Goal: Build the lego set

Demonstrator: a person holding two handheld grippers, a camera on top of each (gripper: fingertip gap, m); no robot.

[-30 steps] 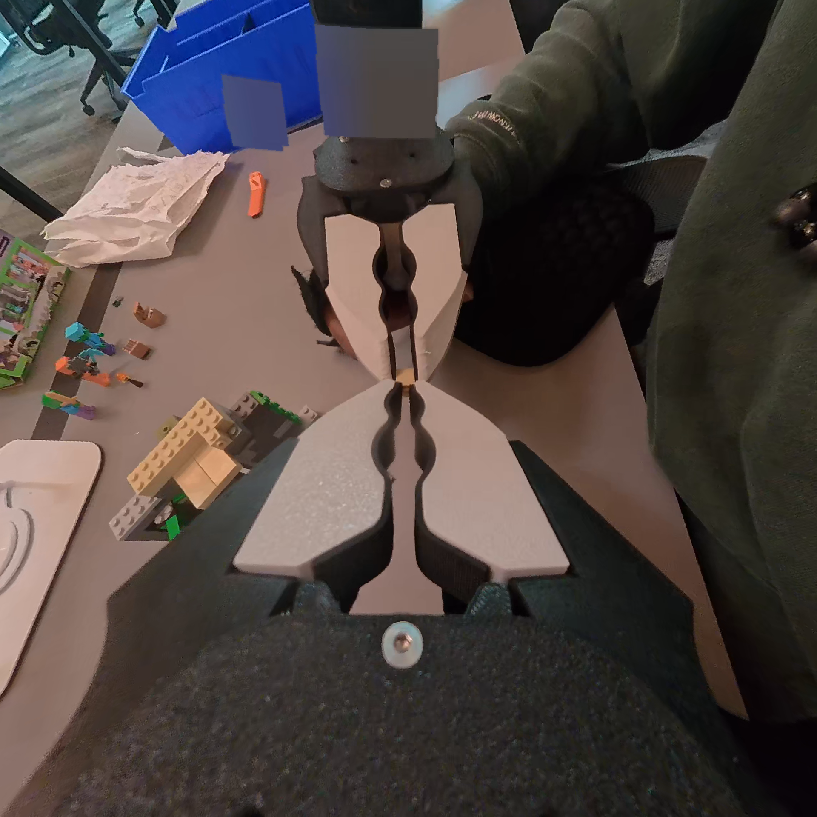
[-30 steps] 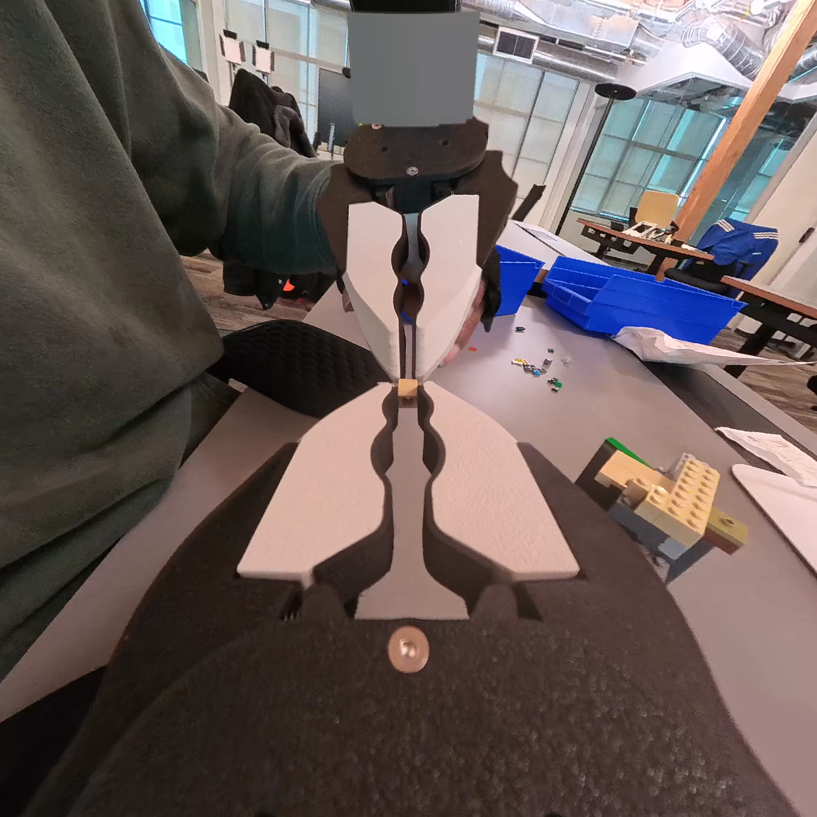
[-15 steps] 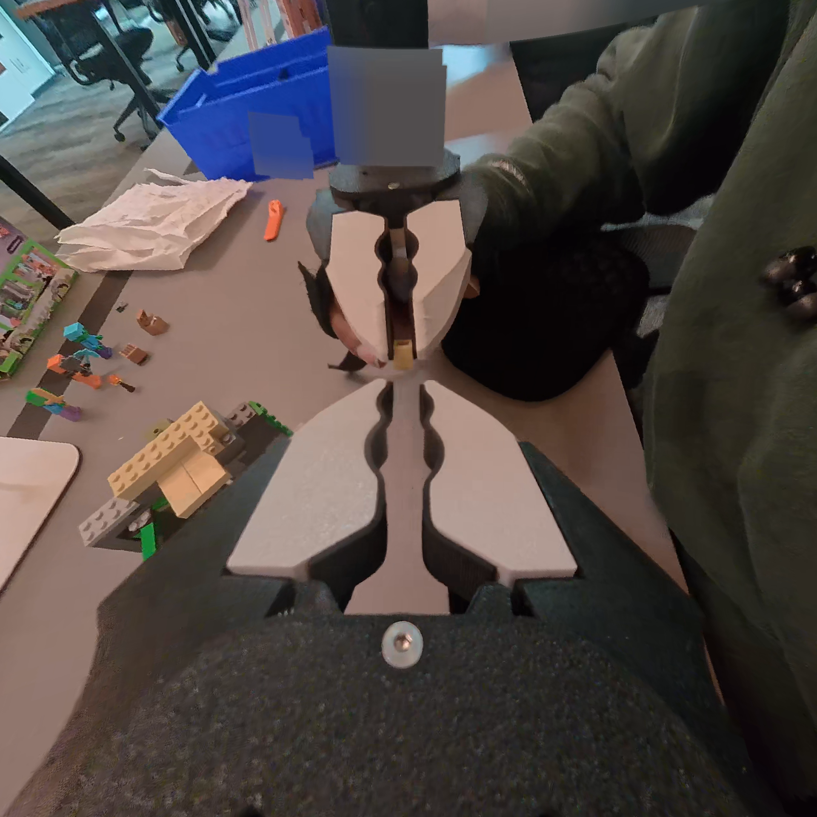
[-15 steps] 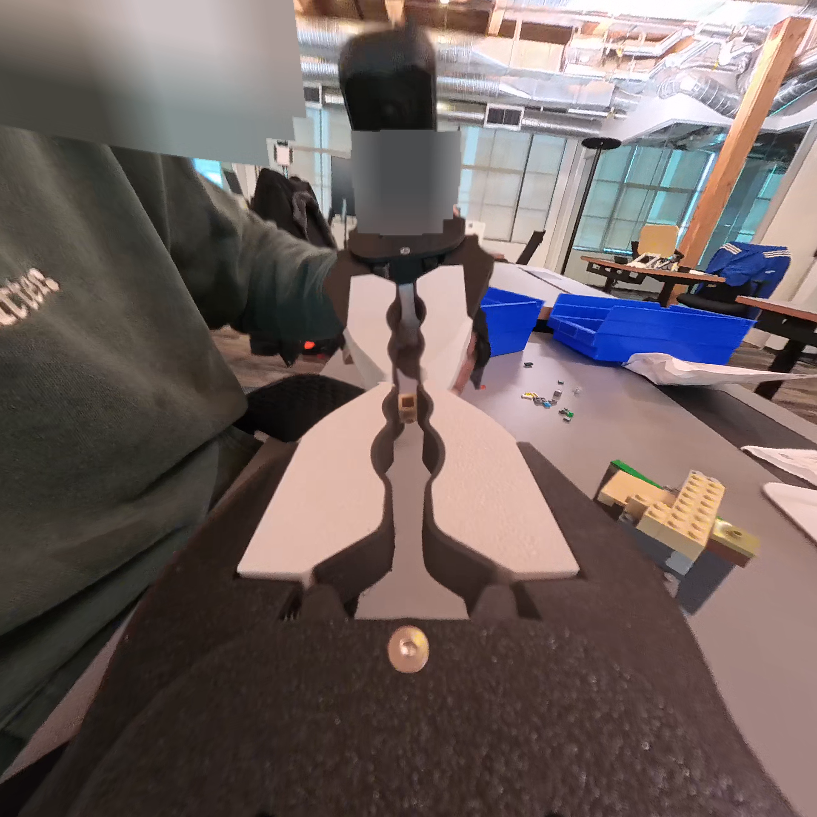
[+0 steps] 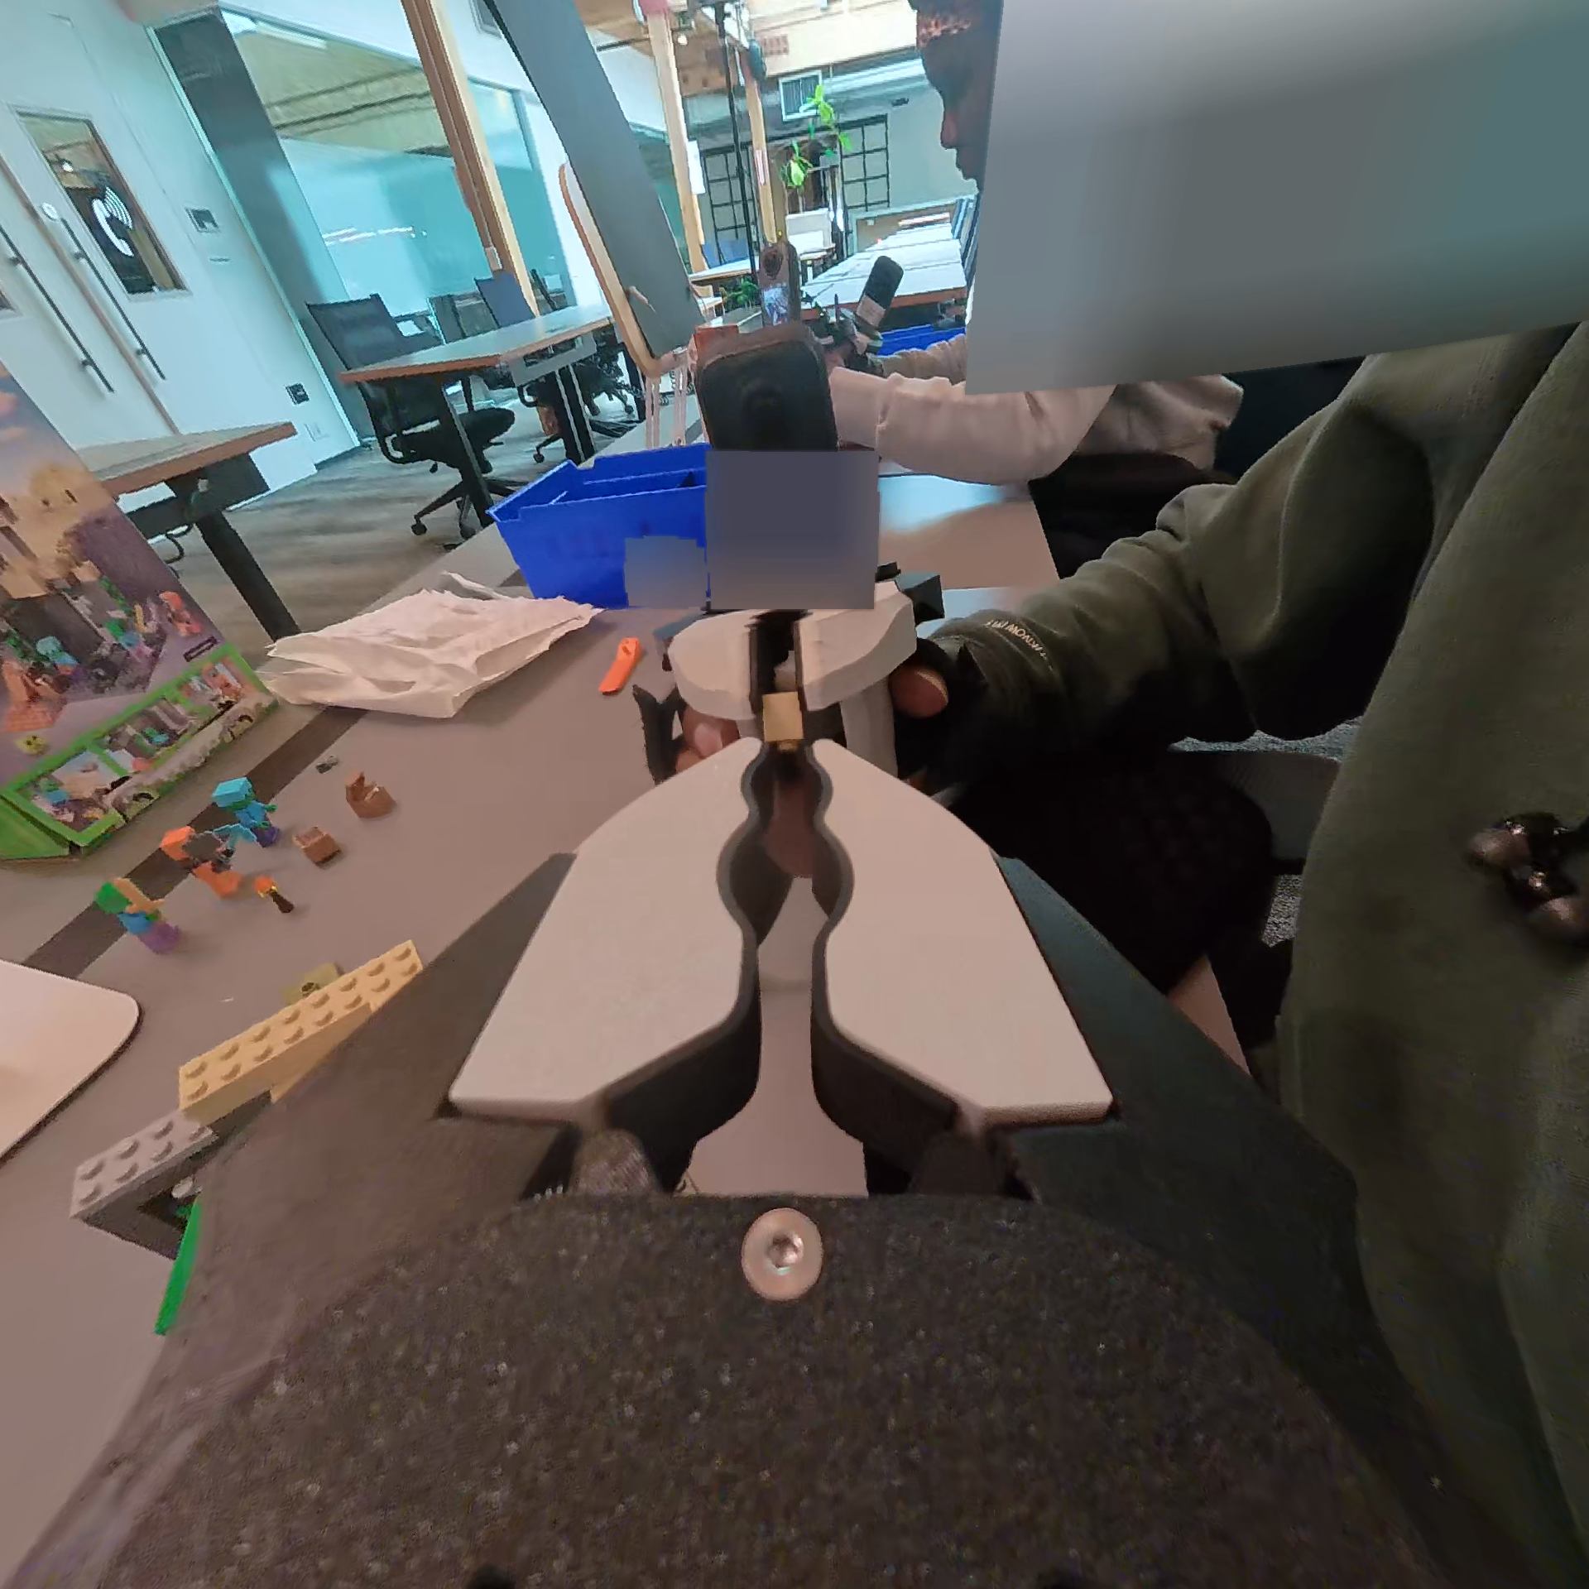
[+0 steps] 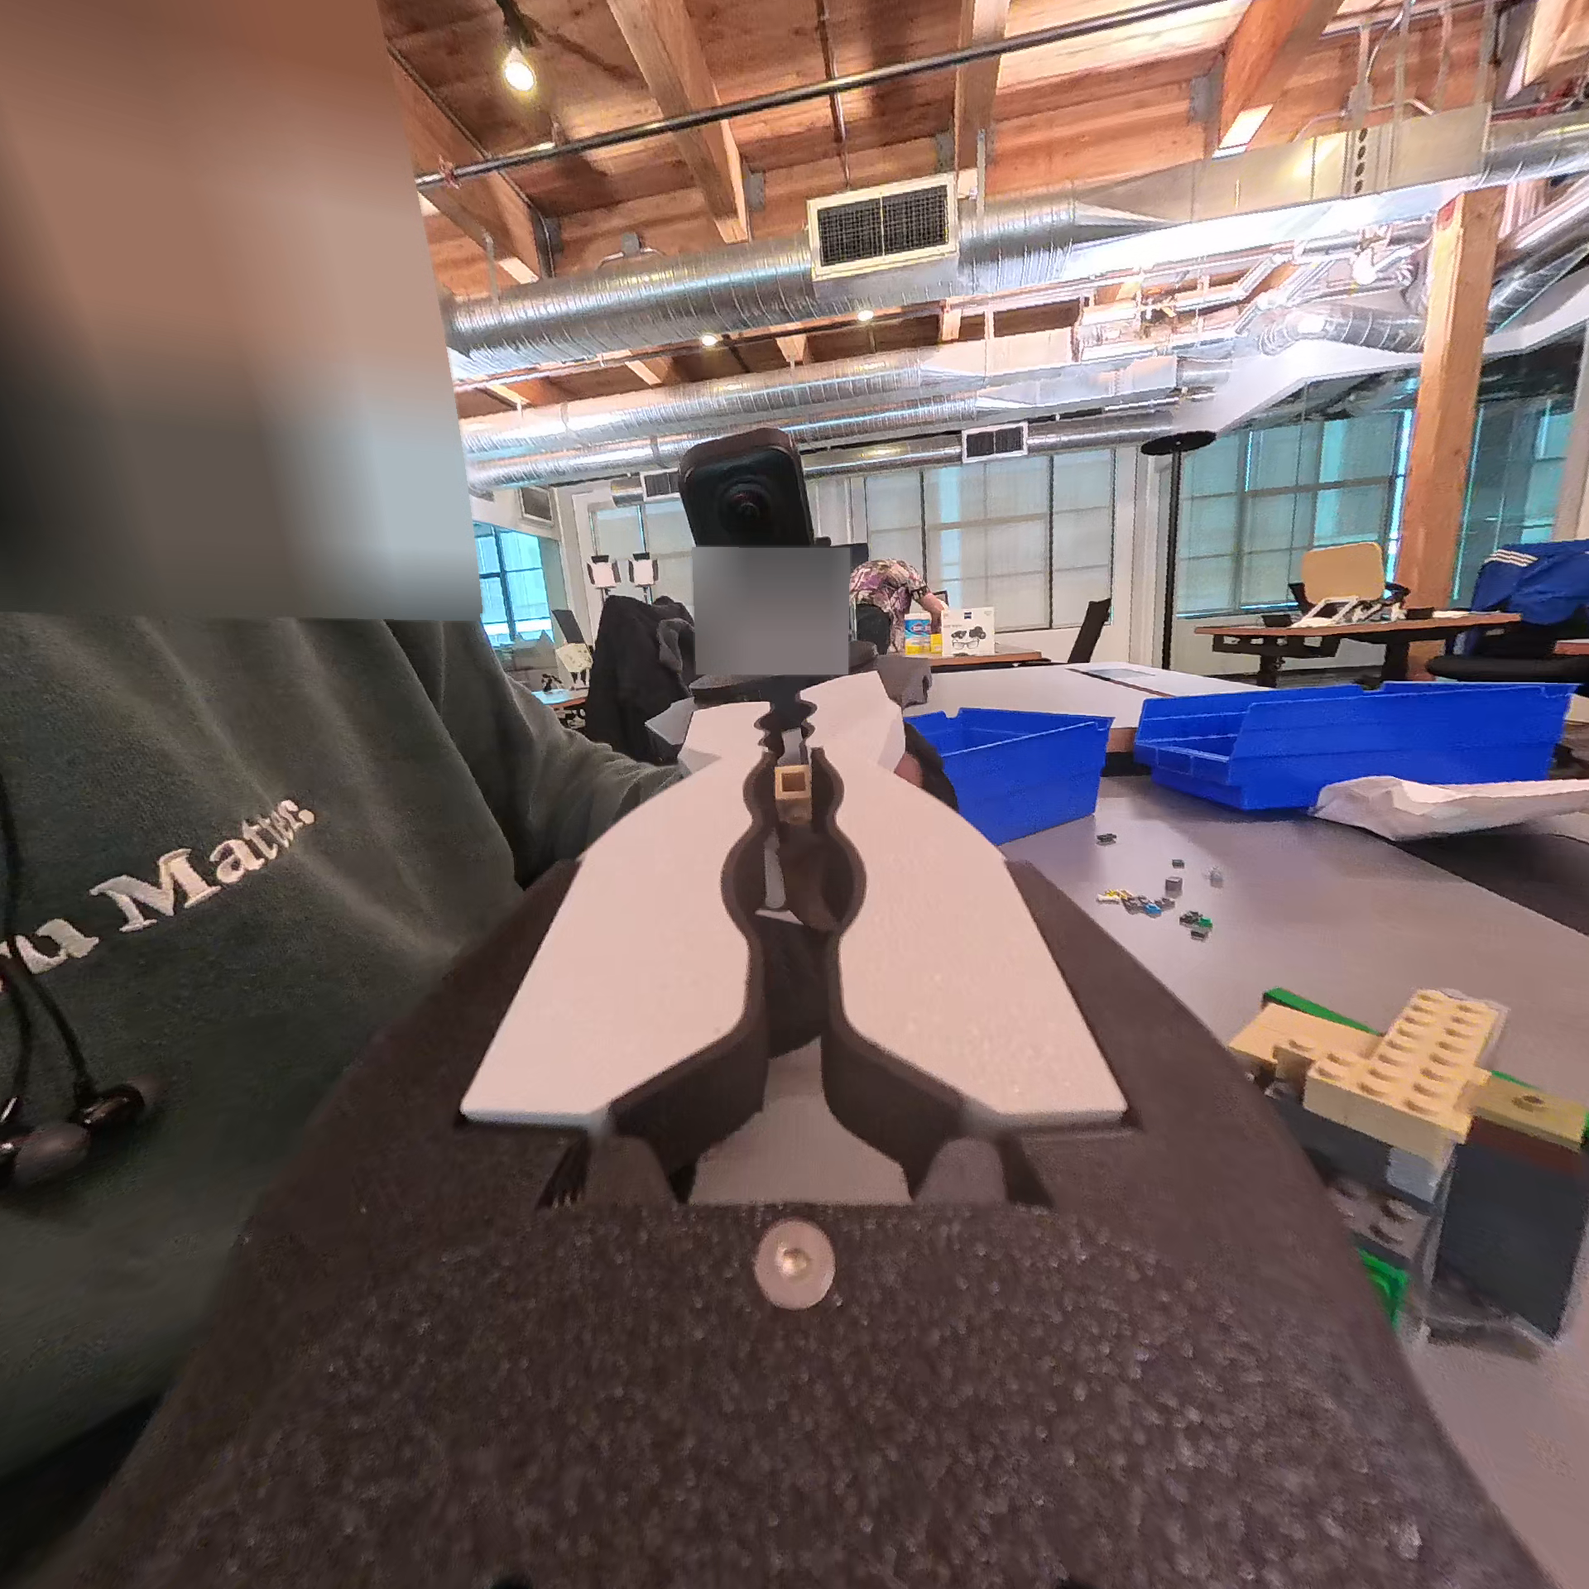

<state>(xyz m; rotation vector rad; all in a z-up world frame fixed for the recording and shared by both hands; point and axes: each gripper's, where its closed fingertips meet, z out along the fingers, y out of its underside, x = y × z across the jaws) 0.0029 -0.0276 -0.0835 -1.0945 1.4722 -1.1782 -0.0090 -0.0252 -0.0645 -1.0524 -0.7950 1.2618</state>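
My two grippers face each other tip to tip above the near edge of the grey table (image 5: 481, 774). My right gripper (image 6: 793, 774) is shut on a small tan brick (image 6: 791, 784), hollow underside toward its camera. In the left wrist view the brick (image 5: 784, 718) sits in the right gripper's white fingers (image 5: 847, 662), stud end toward me. My left gripper (image 5: 784, 752) has its jaws almost together and its tips at that stud end; I cannot tell whether they touch it. The part-built tan, grey and green model (image 5: 292, 1040) stands on the table to the left, and it shows in the right wrist view (image 6: 1410, 1075).
Blue bins (image 5: 593, 533) (image 6: 1341, 739) and a crumpled white bag (image 5: 430, 645) lie at the far side. An orange tool (image 5: 621, 666), minifigures (image 5: 232, 825), the set's box (image 5: 95, 688), a white pad (image 5: 43, 1040) and small loose pieces (image 6: 1152, 903) lie around. A person's green sleeve (image 5: 1204, 602) fills the right. Less than 4 cm separates the two grippers' tips.
Both grippers have risen and tilted up, so the views look across the room. My left jaws parted slightly half a second ago and stand closer again. The right kept the tan brick.
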